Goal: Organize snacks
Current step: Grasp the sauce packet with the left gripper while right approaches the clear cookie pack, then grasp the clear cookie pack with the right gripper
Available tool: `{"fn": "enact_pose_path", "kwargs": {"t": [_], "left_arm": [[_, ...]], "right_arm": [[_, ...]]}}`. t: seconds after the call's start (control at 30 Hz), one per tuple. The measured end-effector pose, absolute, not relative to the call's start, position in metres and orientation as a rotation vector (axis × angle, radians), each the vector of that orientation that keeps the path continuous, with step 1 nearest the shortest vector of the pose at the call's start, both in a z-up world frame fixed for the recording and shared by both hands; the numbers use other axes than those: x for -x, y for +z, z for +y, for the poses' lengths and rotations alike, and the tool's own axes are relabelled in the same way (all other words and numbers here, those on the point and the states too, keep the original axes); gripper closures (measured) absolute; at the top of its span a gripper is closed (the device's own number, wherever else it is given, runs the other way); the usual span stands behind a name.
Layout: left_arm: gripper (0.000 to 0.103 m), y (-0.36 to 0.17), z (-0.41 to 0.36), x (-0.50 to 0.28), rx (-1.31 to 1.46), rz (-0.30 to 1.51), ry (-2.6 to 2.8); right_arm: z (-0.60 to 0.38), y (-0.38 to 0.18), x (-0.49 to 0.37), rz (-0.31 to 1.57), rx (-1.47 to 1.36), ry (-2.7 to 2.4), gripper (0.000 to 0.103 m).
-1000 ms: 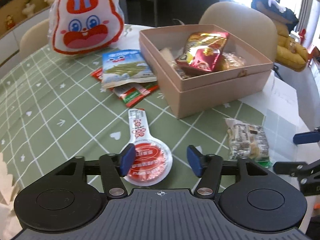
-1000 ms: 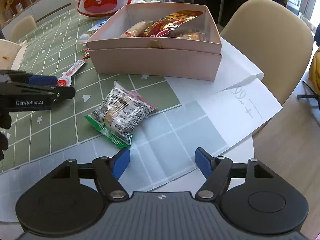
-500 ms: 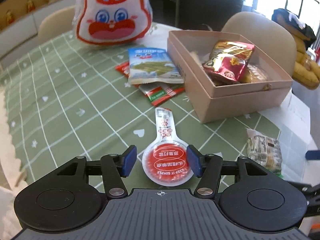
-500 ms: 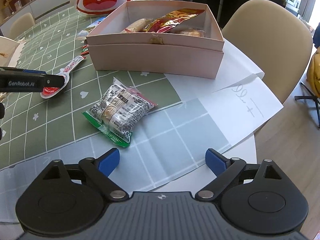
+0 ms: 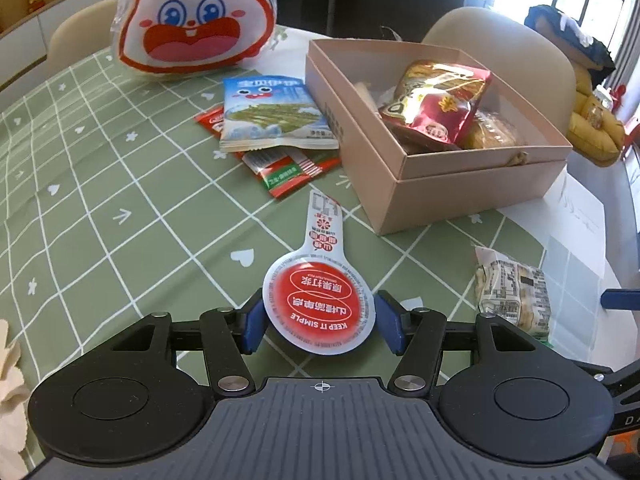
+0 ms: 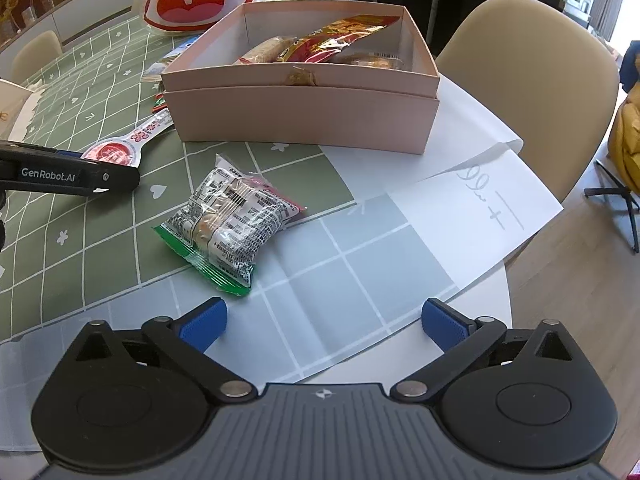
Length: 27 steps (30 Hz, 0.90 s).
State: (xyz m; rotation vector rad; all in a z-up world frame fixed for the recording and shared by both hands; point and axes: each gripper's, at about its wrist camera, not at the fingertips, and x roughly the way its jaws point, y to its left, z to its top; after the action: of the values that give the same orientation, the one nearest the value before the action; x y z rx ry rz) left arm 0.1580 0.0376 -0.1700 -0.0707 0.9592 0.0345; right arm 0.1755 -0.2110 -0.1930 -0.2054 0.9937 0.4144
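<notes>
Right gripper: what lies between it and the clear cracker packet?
Only bare tablecloth separates the right gripper, jaws opening, from the cracker packet, per the right wrist view.

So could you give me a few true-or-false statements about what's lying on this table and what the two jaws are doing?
1. The pink box already holds a red and gold snack bag. True.
2. The round red-lidded packet lies between the left gripper's jaws. True.
3. The right gripper is shut on the clear-wrapped snack pack. False: its jaws are opening with nothing between them; the pack lies ahead on the table.
4. The blue packet sits inside the box. False: it lies on the green tablecloth beside the box.
5. A rabbit-face bag stands behind the blue packet. True.
</notes>
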Motion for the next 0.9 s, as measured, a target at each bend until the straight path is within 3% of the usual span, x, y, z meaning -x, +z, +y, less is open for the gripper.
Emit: {"fn": "enact_pose_path", "kwargs": {"t": [0.17,0.23,0.37,0.63,0.67,0.7,0.8,0.9], "left_arm": [[0.041,-0.170,0.036,-0.152,0.052,0.958,0.021],[0.041,-0.169,0.034,-0.143,0.050,0.963,0.009],[0.041,-0.168,0.026,-0.118,0.073,0.970,-0.006],[0.041,-0.166,0.012,-0.077,0.116,0.956,0.005],[0.041,-0.166,0.012,-0.074,0.122,0.953,0.005],[0.041,-0.166,0.012,-0.072,0.124,0.951,0.004],[0.041,-0.166,0.013,-0.065,0.132,0.949,0.005],[0.041,-0.166,0.013,-0.060,0.138,0.948,0.002]], "right_arm": [[-0.211,-0.192,-0.176,0.998,0.214,0.420,0.002],[-0.213,-0.187,-0.174,0.980,0.227,0.412,0.009],[-0.214,-0.170,-0.174,0.913,0.182,0.434,0.009],[-0.168,-0.169,-0.203,1.000,0.047,0.511,0.011],[-0.162,-0.172,-0.205,0.998,0.055,0.507,0.017],[-0.155,-0.175,-0.209,1.002,0.074,0.504,0.032],[-0.144,-0.176,-0.203,0.977,0.147,0.503,0.040],[-0.147,-0.176,-0.186,0.988,0.158,0.549,0.041]]}}
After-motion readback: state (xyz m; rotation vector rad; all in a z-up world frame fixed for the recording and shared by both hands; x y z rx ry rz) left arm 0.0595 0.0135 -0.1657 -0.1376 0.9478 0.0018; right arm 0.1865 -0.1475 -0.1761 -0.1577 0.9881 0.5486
